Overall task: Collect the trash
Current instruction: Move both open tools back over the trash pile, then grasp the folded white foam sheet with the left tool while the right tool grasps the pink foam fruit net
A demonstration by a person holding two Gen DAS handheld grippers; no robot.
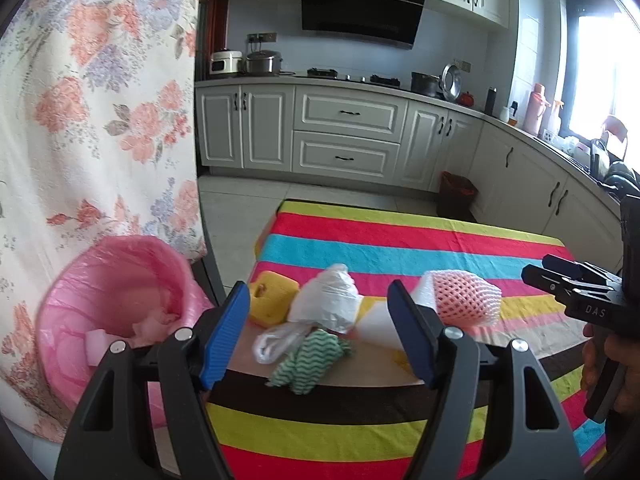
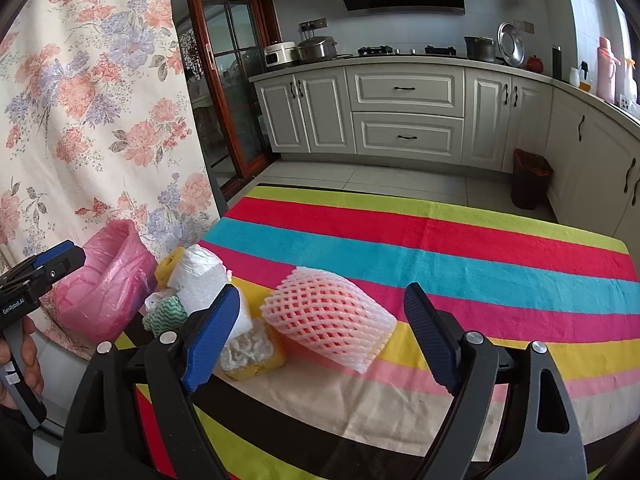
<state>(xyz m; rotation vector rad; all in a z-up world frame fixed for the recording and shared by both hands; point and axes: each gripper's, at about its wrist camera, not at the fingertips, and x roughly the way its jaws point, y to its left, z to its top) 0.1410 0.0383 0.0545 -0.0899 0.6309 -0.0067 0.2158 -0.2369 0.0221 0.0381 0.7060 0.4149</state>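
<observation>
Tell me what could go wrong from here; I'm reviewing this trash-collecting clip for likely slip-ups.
1. The foam fruit net is soft and wide; the open right hand-held gripper may crush it or let it slip.
2. The white plastic bag, green wavy cloth and yellow sponge lie bunched together, so the open left hand-held gripper might drag a neighbour along.
3. The pink-lined bin stands off the table's edge; a loose drop could miss it.

White kitchen cabinets (image 1: pixel 344 136), black range hood (image 1: pixel 360 8), bright window (image 1: pixel 604 76), tiled floor (image 1: pixel 236 208).
</observation>
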